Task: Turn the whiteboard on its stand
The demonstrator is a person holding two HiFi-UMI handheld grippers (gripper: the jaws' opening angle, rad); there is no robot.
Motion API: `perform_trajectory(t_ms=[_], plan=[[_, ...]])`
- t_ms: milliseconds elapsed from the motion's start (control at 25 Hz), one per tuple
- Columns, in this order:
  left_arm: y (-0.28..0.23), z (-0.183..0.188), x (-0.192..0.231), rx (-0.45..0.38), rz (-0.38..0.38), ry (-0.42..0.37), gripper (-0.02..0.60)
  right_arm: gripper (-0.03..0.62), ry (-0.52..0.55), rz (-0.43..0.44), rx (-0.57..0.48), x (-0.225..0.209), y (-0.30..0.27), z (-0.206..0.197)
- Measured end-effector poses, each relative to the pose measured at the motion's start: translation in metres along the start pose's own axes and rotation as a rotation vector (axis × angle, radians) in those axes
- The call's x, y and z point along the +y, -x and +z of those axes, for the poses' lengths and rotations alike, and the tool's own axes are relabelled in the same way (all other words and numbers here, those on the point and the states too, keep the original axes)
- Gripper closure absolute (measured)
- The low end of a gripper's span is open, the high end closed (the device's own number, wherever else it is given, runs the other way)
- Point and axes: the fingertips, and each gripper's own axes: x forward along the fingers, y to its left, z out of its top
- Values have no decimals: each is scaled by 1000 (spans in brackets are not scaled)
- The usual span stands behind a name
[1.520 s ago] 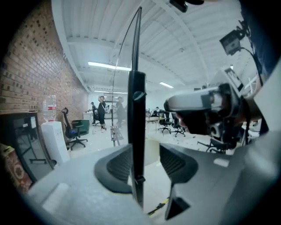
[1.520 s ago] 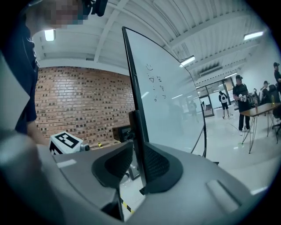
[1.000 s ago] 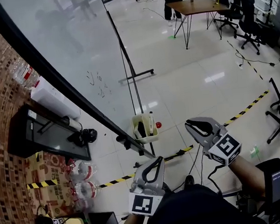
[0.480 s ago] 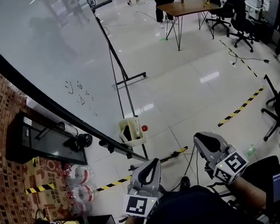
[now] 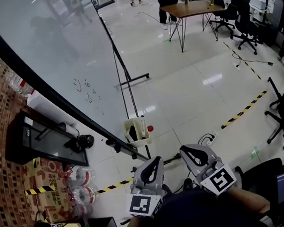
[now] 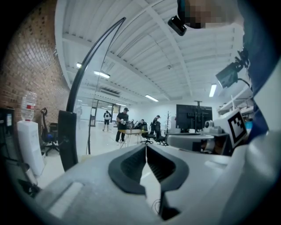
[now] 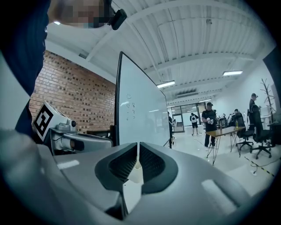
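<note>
Head view: I am looking steeply down at the large white glossy whiteboard (image 5: 51, 54) in its thin black frame. It is standing to my left and running from the upper left down towards the middle. Its black metal stand (image 5: 137, 78) is resting on the shiny pale floor. A small pale plastic basket (image 5: 136, 131) of markers is hanging at the board's lower edge. The left claw (image 5: 154, 163) and the right claw (image 5: 189, 152) are both sitting low, close to my body, side by side. Neither 1 is touching the board or the stand. The left claw is near the frame's lower corner, the right claw further off.

Left gripper view: the left claw (image 6: 146, 154) is clenched, pads meeting, with nothing between them. The board's black frame edge (image 6: 68, 136) is rising just to the left, seen almost edge-on.

Right gripper view: the right claw (image 7: 137, 160) is also clenched on nothing. The white face of the board (image 7: 140, 110) is standing ahead of it, in front of the red brick wall (image 7: 74, 96).

I am judging this as the approach step, with no hold taken on the board. The next move is calling for 1 claw to open, reach the black frame near the lower corner and clamp onto it. Then I would be swinging the board about its stand, keeping clear of the basket and the clutter along the brick wall.
</note>
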Motion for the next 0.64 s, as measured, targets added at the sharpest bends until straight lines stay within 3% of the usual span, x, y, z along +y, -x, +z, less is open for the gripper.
perform_trajectory(t_ms=[440,640], plan=[[8,-10,16,36,-21,44,572,571,-1,0,53,15,-21,-10],[7,-11,20,35,-35,17,572,571,-6,-12,61,13,-23,-13]])
